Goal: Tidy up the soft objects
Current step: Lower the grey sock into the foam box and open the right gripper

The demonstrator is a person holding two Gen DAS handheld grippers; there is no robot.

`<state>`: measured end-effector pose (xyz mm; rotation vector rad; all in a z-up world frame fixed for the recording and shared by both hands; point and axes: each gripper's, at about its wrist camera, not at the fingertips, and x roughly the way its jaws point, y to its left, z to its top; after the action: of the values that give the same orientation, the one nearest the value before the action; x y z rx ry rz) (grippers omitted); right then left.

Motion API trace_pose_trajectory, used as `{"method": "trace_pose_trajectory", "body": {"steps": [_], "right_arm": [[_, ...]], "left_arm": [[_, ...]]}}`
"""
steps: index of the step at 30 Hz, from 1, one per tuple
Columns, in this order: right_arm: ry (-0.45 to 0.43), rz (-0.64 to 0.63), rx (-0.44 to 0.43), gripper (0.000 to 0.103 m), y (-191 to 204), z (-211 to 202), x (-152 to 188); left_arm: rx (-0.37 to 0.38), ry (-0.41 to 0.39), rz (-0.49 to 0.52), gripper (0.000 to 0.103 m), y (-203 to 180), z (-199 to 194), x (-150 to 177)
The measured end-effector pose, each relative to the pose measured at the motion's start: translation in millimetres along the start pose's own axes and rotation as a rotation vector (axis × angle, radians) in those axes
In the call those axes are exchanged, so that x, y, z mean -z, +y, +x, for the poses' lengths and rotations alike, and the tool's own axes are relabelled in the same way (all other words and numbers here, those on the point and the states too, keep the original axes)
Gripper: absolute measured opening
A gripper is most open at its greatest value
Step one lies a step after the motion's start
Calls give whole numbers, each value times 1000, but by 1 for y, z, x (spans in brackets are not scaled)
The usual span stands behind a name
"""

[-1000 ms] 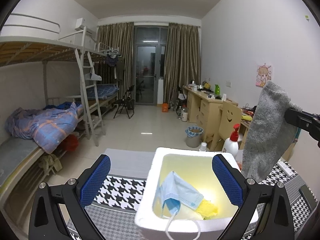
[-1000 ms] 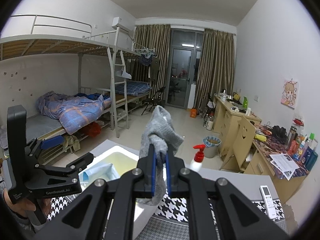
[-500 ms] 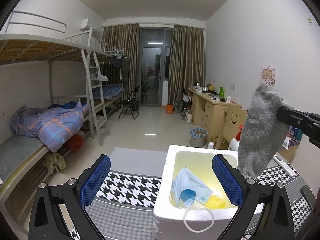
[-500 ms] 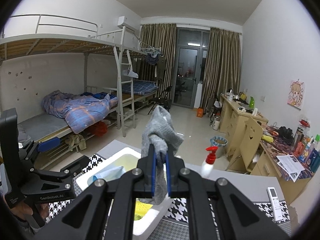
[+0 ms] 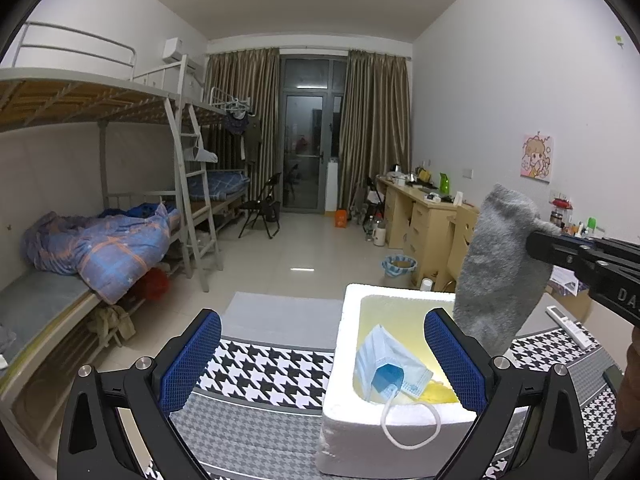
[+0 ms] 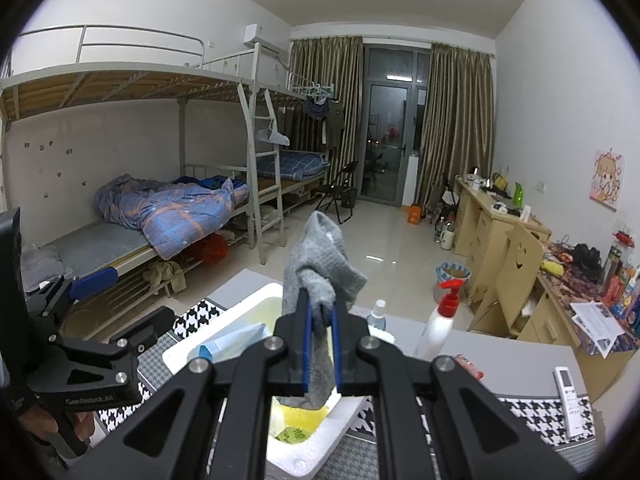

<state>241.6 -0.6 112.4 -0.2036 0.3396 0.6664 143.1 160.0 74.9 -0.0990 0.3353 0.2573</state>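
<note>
"DA" on the right hand-held gripper [image 5: 532, 242], rest cut off.

Foam box [image 5: 340, 364] stands on the mat [image 5: 260, 364] toward its right edge; a face mask [image 5: 390, 364] lies inside, its loop over the near rim. The sock [image 5: 496, 264] hangs above the box's right side; a spray bottle [image 6: 440, 320] stands behind.

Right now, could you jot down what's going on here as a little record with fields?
Right tool: shut on a grey sock, held above the box
Left tool: open, holding nothing
Box: white foam, open at the top, on a checked mat
In the box: blue face mask, strap over the rim; something yellow
Nearby: spray bottle, remote control
</note>
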Motion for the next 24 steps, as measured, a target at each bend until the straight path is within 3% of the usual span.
{"method": "trace_pose_trajectory", "body": {"steps": [24], "right_arm": [[151, -3, -27, 12, 8, 44, 11]], "left_arm": [[-27, 11, -30, 102, 19, 4, 9]]}}
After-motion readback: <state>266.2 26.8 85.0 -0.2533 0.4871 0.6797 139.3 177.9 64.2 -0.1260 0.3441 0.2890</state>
